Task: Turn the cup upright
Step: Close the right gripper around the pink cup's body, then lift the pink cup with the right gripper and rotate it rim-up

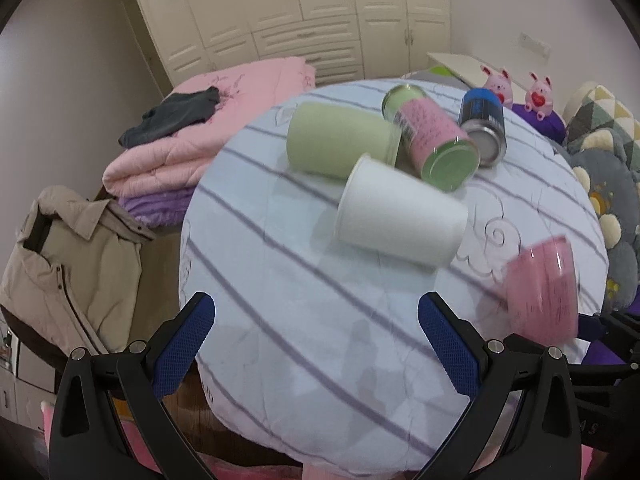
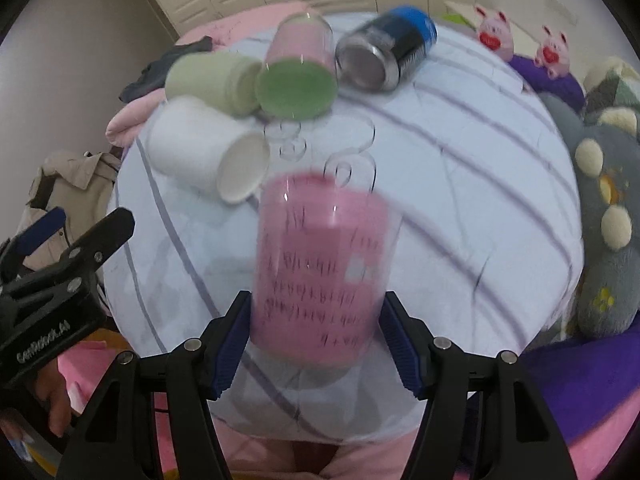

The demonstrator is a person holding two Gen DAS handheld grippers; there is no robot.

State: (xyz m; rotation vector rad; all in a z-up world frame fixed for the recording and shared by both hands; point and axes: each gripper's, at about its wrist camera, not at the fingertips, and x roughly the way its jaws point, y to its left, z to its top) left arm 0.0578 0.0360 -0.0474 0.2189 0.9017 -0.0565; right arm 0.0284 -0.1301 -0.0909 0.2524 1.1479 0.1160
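Observation:
A clear cup with a pink label (image 2: 316, 268) sits between the fingers of my right gripper (image 2: 316, 332), which is shut on it; the cup is blurred. It also shows at the right edge of the left wrist view (image 1: 542, 286). A white paper cup (image 1: 400, 216) lies on its side on the striped round cushion (image 1: 300, 340); it also shows in the right wrist view (image 2: 208, 152). My left gripper (image 1: 316, 344) is open and empty, above the cushion's near part.
Behind the white cup lie a pale green cup (image 1: 340, 140), a pink-labelled can with a green end (image 1: 432, 136) and a blue can (image 1: 484, 124). Folded pink bedding (image 1: 200, 120), a beige jacket (image 1: 68, 264) and plush toys (image 1: 608, 184) surround the cushion.

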